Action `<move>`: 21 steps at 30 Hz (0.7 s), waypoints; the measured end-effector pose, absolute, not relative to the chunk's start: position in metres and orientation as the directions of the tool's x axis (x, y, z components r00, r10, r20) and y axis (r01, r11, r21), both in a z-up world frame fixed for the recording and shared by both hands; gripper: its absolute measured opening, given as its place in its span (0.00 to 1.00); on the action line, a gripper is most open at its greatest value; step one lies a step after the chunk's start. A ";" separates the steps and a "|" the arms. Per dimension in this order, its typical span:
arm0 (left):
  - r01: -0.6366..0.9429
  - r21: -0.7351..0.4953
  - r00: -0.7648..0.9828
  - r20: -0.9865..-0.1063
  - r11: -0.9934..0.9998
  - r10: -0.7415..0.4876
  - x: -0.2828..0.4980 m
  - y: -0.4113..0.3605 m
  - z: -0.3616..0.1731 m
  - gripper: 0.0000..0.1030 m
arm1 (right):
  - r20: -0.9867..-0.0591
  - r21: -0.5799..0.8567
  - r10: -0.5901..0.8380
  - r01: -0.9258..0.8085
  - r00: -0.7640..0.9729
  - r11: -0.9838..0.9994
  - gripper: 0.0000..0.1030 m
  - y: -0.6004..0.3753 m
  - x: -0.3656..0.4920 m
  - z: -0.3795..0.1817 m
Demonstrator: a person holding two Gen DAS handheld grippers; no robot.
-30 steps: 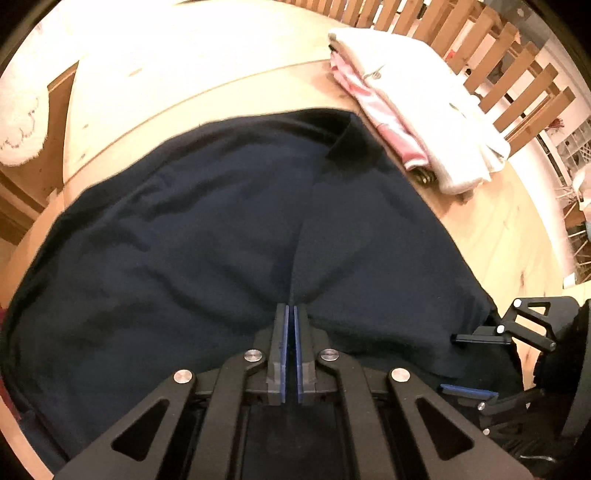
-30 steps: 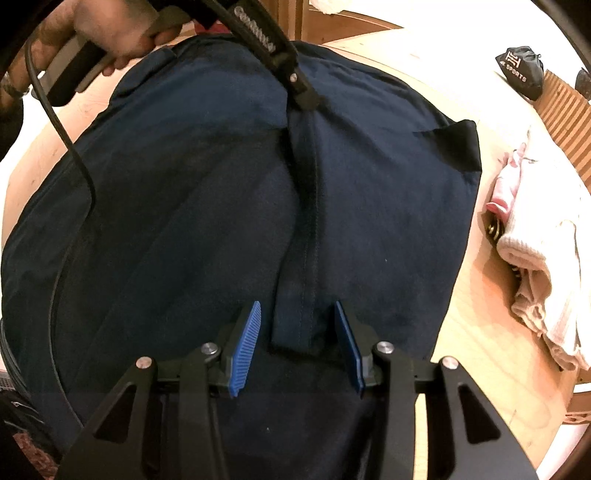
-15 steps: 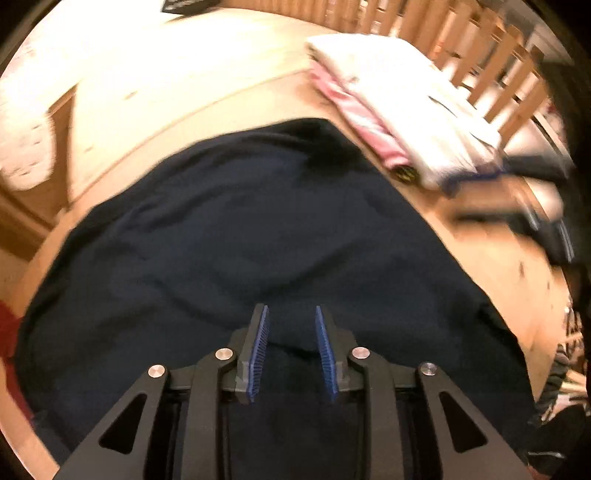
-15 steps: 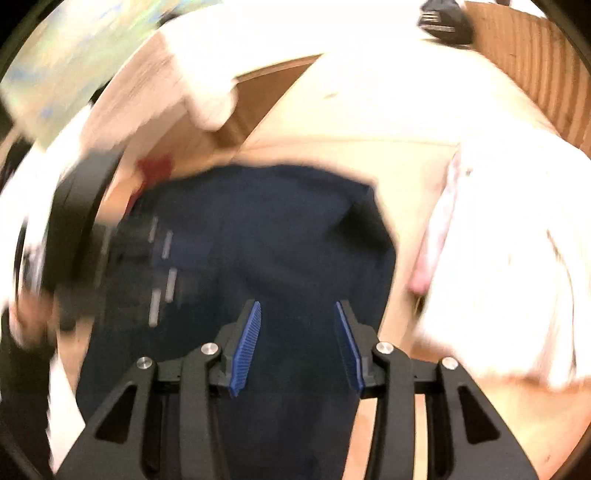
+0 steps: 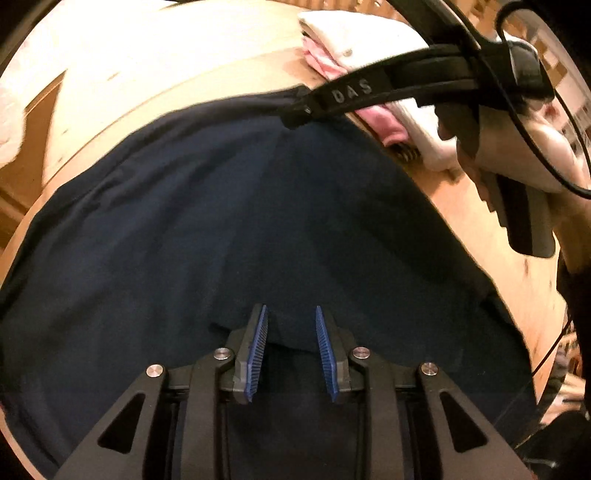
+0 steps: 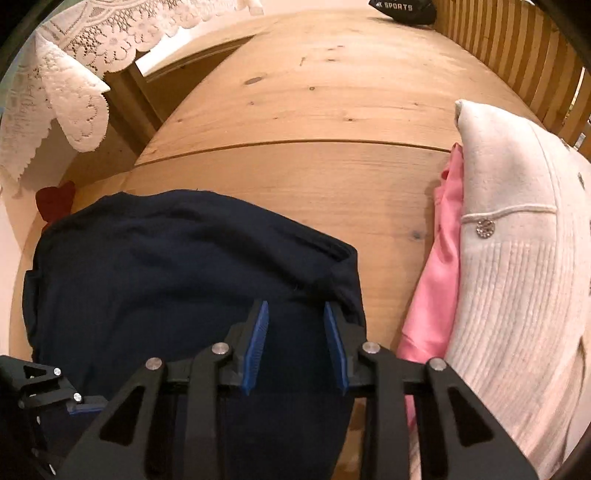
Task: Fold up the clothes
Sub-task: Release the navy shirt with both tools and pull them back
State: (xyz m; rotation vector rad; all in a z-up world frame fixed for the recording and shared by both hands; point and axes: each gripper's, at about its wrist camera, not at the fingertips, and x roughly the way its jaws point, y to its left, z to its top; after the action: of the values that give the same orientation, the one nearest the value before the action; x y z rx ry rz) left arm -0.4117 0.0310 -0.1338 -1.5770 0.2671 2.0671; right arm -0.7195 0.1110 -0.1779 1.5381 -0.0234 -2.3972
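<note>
A dark navy garment [image 5: 221, 221] lies spread on the wooden table [image 5: 147, 74]. My left gripper [image 5: 290, 332] is open just above a folded edge of it near me. My right gripper [image 6: 297, 325] is open over the garment's far right corner [image 6: 184, 258]. In the left wrist view the right gripper [image 5: 295, 114] reaches in from the right, its tip at the garment's far edge. The left gripper [image 6: 44, 384] shows at the lower left of the right wrist view.
A stack of folded clothes, white knit [image 6: 517, 277] over pink [image 6: 439, 266], lies right of the navy garment, also in the left wrist view [image 5: 369, 48]. A lace cloth [image 6: 74, 74] hangs at the far left. A black pouch [image 6: 402, 9] and wooden slats [image 6: 498, 48] stand at the back.
My left gripper has opened and let go of the garment. My right gripper has swung from the near part of the garment to its far right corner, still open.
</note>
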 end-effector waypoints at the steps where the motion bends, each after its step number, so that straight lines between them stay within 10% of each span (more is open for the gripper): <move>1: -0.511 -0.160 -0.194 -0.936 -0.845 0.295 -0.403 0.031 -0.129 0.26 | -0.881 0.177 -0.262 0.238 -0.394 -0.955 0.30 0.112 -0.715 -0.170; 21: -0.705 -0.019 -0.294 -0.902 -0.709 0.316 0.003 0.175 -0.052 0.51 | -0.849 0.173 -0.348 0.413 -0.397 -0.894 0.41 0.222 -0.456 -0.044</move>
State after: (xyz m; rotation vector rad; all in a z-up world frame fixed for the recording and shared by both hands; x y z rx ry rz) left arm 0.0028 0.1747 -0.0519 -1.2997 0.5129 2.0430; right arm -0.4555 0.2222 -0.0442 1.3756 0.0897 -2.3005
